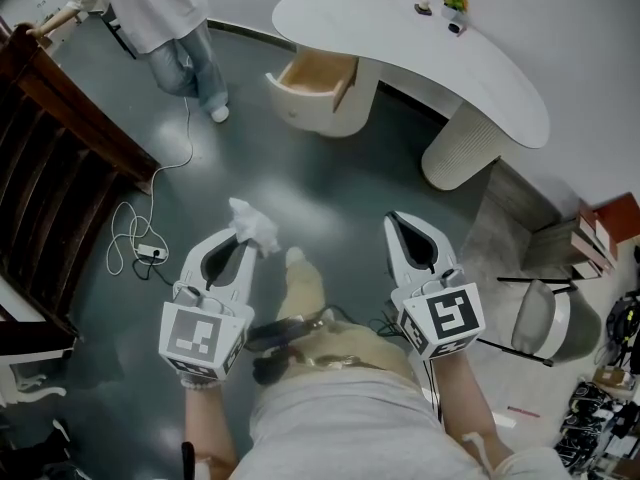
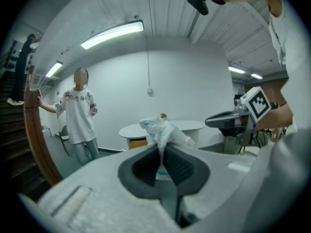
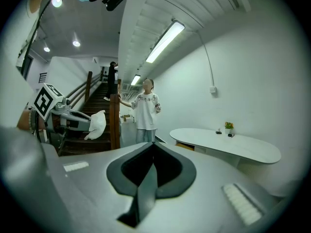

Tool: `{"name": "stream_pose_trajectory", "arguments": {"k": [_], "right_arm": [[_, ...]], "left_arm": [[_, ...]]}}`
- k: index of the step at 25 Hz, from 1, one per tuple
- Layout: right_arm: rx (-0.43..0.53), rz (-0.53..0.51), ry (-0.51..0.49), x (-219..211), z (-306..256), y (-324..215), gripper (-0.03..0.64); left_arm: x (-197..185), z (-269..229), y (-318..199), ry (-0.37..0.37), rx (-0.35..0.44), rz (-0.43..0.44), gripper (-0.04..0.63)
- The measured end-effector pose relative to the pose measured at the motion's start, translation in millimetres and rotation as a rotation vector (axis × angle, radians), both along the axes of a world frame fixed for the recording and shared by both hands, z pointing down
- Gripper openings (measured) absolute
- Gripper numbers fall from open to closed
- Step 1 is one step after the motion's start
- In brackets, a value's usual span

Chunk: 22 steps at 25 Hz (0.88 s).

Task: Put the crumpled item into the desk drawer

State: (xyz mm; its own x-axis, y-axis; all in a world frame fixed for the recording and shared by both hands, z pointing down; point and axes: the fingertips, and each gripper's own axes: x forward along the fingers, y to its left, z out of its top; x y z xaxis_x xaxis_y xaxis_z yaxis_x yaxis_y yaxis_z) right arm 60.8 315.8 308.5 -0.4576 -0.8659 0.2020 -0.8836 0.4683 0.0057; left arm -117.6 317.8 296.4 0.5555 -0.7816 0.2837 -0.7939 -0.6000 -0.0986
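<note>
The left tongs (image 1: pixel 241 235) are clenched on the crumpled white paper (image 1: pixel 255 222), which is pinched low so that most of the wad bulges above the tips and looks secure for carrying. The right tongs (image 1: pixel 395 220) are pressed together on nothing and held aside. The drawer (image 1: pixel 345 85) of the desk (image 1: pixel 400 38) already stands pulled out, well ahead across the floor, ready to receive the paper.

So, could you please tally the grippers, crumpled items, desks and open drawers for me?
Grippers: 2 (left gripper, right gripper)
Crumpled item: 1
Desk: 1
Open drawer: 1
Total: 5
</note>
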Motion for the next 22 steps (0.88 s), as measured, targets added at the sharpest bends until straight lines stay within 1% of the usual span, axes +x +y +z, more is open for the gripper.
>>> {"name": "stream_pose_trajectory", "arguments": {"k": [5,10,17,22], "right_arm": [[0.0,-0.002,-0.001,1.6,4.7,3.5,0.005],[-0.005,0.022,0.004,4.4,11.1,-5.1,0.005],[-0.006,0.066,0.01,20.9,12.6,-35.2,0.005],[-0.024,0.085,0.007,18.2,17.2,-70.6,0.005]], "left_arm": [[4.2,2.2,-2.8,0.003,0.002,-0.002,0.015],[13.3,10.0,-17.9,-0.002,-0.007,0.048,0.015],[27.2,6.8,-55.2,-0.004,0.005,0.082,0.015],[26.6,10.3,-88.5,-0.001,0.0,0.104,0.015]]}}
